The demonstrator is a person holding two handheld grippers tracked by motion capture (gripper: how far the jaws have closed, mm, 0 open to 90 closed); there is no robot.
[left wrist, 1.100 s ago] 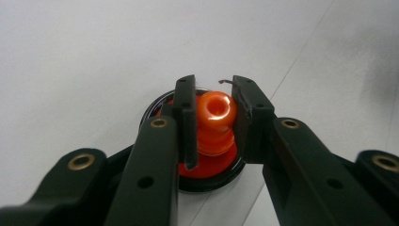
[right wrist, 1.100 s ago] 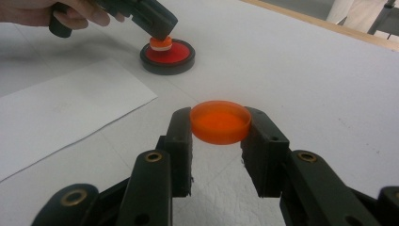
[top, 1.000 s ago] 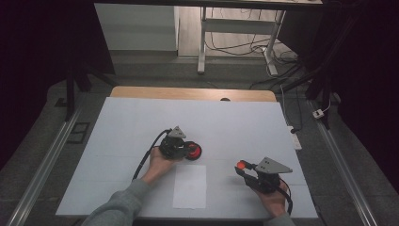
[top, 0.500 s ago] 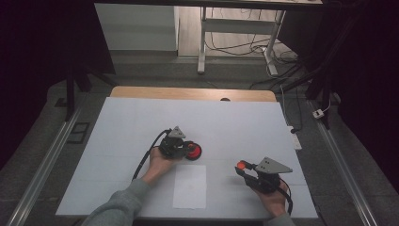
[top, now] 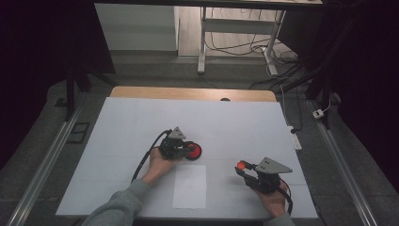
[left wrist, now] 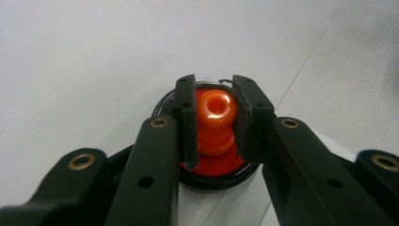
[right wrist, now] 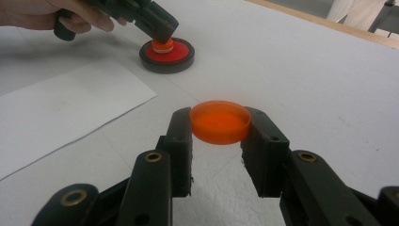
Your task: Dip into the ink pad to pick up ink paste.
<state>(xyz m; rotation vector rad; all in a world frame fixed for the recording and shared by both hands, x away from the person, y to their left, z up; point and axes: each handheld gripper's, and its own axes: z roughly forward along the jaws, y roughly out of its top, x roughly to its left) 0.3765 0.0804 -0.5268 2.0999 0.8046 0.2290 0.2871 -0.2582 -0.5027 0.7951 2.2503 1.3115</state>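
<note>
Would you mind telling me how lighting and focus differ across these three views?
High view: the white table is lit while the surroundings fall into darkness. Left gripper view: a glare spot sits on the orange knob, and the near black arms blur. Right gripper view: even light, the orange cap is sharp.

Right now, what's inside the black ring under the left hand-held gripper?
The black ring holds a red disc with an orange knob standing on it, clamped by the left hand-held gripper. The jaws cover the knob's sides.
</note>
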